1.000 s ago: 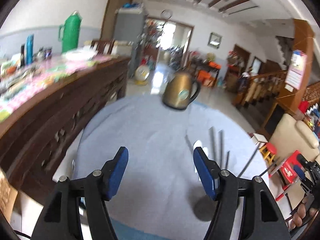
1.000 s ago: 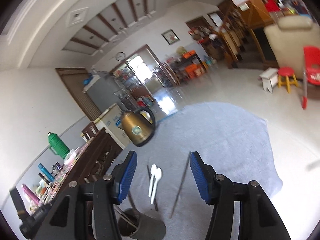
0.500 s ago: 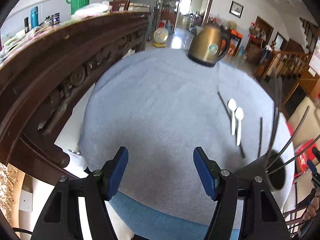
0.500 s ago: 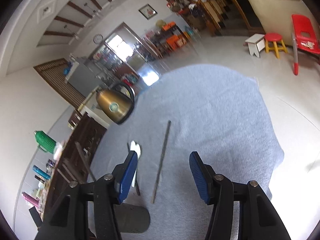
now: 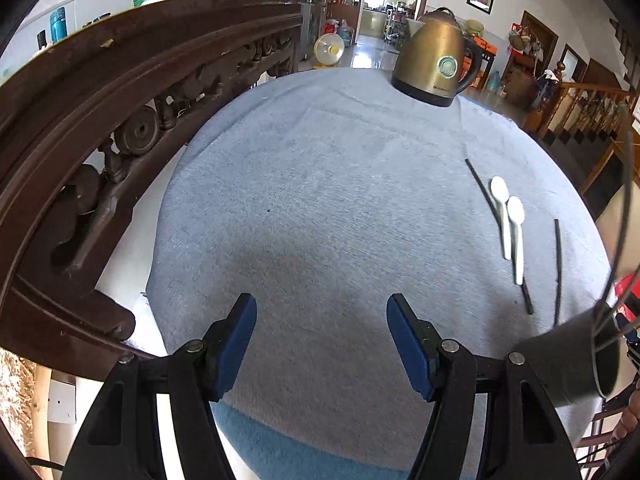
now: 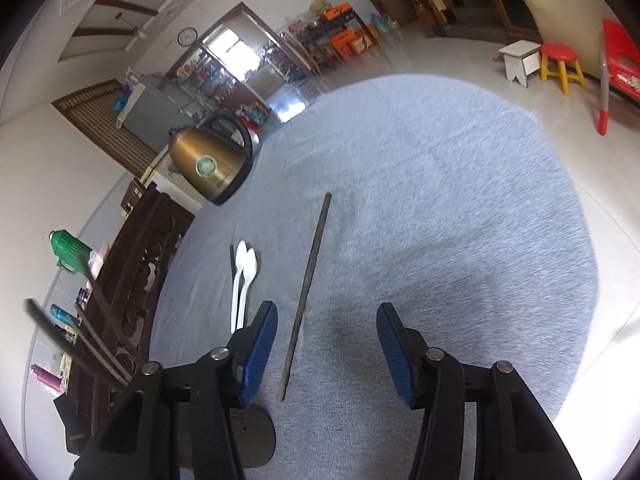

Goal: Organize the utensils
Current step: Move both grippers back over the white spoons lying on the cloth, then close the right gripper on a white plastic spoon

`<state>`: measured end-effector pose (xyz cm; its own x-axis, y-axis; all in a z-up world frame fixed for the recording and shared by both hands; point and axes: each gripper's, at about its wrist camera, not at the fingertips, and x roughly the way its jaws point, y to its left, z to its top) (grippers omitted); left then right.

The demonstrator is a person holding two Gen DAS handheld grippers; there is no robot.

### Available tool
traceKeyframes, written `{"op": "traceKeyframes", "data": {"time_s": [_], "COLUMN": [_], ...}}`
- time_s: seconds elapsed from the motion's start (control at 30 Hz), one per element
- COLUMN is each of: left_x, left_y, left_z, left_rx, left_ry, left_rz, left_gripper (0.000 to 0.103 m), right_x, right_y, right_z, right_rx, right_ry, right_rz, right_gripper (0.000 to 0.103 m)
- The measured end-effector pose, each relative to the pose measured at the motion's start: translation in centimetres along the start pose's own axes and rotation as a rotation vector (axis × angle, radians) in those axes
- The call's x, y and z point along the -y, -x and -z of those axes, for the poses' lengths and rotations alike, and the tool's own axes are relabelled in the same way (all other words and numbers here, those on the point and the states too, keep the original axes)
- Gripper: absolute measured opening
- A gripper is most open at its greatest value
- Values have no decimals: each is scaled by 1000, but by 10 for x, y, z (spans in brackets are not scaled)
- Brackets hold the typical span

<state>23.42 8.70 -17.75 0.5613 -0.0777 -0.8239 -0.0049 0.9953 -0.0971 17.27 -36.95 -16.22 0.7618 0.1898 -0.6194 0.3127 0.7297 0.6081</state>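
Item one, my left gripper (image 5: 321,340): jaws spread wide, nothing between them, hanging over bare grey cloth (image 5: 320,208). Item two, my right gripper (image 6: 327,350): jaws likewise apart and empty, with a long dark chopstick (image 6: 307,292) lying on the cloth just inside its left finger, touching neither pad. Item three, two white spoons (image 6: 242,285): side by side, bowls toward the kettle (image 6: 210,158), left of that chopstick; in the left view the spoons (image 5: 510,226) lie to the far right with a second dark chopstick (image 5: 498,232) partly under them and another chopstick (image 5: 557,268) just beyond. Item four, dark holder (image 5: 568,360): at the cloth's near right edge in the left view, thin dark sticks rising from it; in the right view it sits under the left finger (image 6: 250,436). Item five, wooden sideboard (image 5: 100,120): along the cloth's left side.
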Motion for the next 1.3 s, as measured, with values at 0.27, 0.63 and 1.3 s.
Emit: {"op": "traceKeyframes", "data": {"time_s": [0.27,0.63,1.3], "left_x": [7,35,148], "left_y": [-26,-51,-103], "left_z": [-22,-53,-128], "left_rx": [9,15,71], "left_ry": [-41,-112,-345], "left_rz": [-13,12,318], "left_gripper": [68,68,68], "right_x": [-19,-61,-83], "right_y": [-87,-205,-188], "right_z": [-30,-58,-60], "right_rx": [-156,-305,-175], "right_ry": [82,59,207], "right_rz": [-150,-252,-162], "right_gripper": [50,38,3]}}
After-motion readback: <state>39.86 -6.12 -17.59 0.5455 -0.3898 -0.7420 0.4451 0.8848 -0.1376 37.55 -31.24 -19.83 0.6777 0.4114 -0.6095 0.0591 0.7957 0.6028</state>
